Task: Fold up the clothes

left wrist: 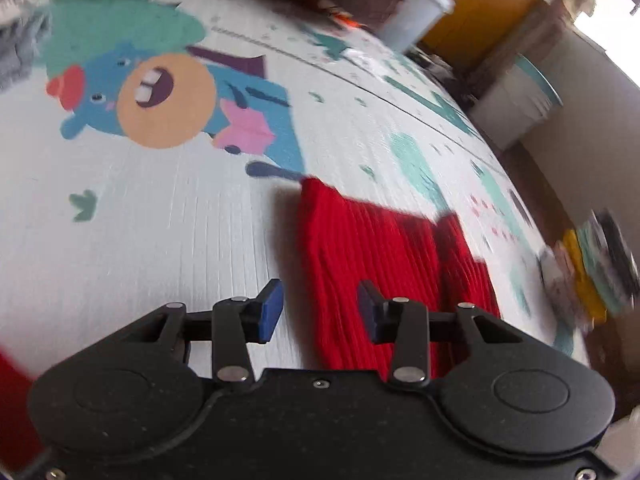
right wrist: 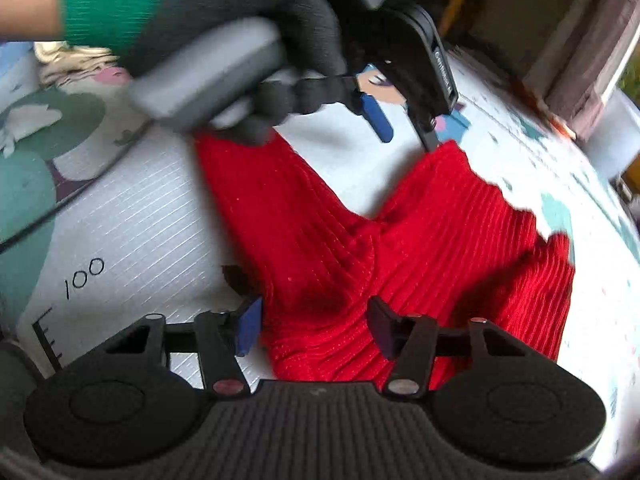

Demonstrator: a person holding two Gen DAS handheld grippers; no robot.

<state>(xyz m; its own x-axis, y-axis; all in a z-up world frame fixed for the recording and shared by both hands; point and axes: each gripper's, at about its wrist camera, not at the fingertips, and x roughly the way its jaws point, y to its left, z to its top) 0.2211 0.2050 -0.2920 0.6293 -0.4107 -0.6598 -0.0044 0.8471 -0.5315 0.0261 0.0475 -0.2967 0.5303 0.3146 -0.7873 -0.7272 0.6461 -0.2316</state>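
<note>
— Two grippers are over the play mat (left wrist: 160, 248). What is under them?

— A red knit (right wrist: 420, 240). It lies on the mat, and it has lots of little ribs. In the right view it splits into two long parts with a white gap of mat between them.

— What is the left gripper (left wrist: 320, 312) doing?

— It hangs over one long edge of the knit. Its fingers stand apart with blue pads (left wrist: 270, 312). One finger is over the bare mat and one is over the red cloth. Nothing is pinched between them.

— And the right gripper (right wrist: 314, 326)?

— Its fingers are apart too. The red cloth lies under the gap, but the pads do not squeeze it.

— Can you see a hand?

— Yes. In the right view a hand (right wrist: 256, 20) in a black glove with a green cuff holds the grey handle of the left gripper, at the far end of the knit.

— What else is on the mat?

— A blue cartoon animal (left wrist: 160, 100) with a big mouth. Some grey cloth (left wrist: 20, 56) sits at the far corner.
</note>
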